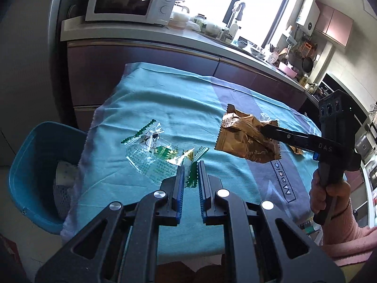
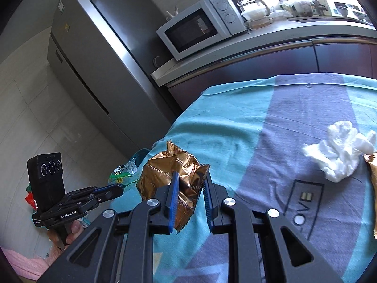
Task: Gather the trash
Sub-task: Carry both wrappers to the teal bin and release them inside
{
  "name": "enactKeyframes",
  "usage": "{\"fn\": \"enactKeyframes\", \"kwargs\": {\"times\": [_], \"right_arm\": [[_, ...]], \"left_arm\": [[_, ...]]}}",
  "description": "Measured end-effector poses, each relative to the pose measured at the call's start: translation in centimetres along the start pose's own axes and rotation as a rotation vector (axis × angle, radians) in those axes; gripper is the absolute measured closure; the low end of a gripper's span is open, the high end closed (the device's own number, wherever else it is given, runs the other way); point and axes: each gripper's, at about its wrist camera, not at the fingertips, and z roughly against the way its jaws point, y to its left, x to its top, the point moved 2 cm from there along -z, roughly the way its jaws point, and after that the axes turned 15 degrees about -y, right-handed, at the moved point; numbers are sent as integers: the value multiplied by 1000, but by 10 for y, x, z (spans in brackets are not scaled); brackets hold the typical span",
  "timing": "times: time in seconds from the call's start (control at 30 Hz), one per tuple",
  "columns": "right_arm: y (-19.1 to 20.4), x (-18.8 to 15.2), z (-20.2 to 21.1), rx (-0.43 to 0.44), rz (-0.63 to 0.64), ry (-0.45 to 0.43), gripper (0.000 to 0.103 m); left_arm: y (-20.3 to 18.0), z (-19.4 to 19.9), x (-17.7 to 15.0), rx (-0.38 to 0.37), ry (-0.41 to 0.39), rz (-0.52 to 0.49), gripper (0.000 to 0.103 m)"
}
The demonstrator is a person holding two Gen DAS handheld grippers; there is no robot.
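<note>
Both grippers carry trash above the teal tablecloth [image 1: 165, 108]: left gripper [image 1: 190, 165] pinches a green-and-clear wrapper [image 1: 162, 155], right gripper [image 2: 189, 176] clamps a gold wrapper [image 2: 169, 172]. Next, probably, dropping both into the blue bin [image 1: 30, 165], left of the table. A tissue [image 2: 339, 155] remains far right.

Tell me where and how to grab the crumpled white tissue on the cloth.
Pinch the crumpled white tissue across its raised middle bulge, coming from above with jaws spanning its narrow width. It lies loose on the blue cloth, a soft puffed wad, so the folds should compress into a grip. Its near edge sits beside a gold wrapper scrap; avoid that side.
</note>
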Motion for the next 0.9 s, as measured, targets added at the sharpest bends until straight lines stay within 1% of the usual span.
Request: {"fn": "enactKeyframes", "kwargs": {"times": [0.37,0.9], "right_arm": [[35,2,-41,67,43,58,84],[70,1,-95,125,83,125,84]], "left_arm": [[34,26,3,81,-28,30,91],[89,50,10,208,-59,71,91]]}}
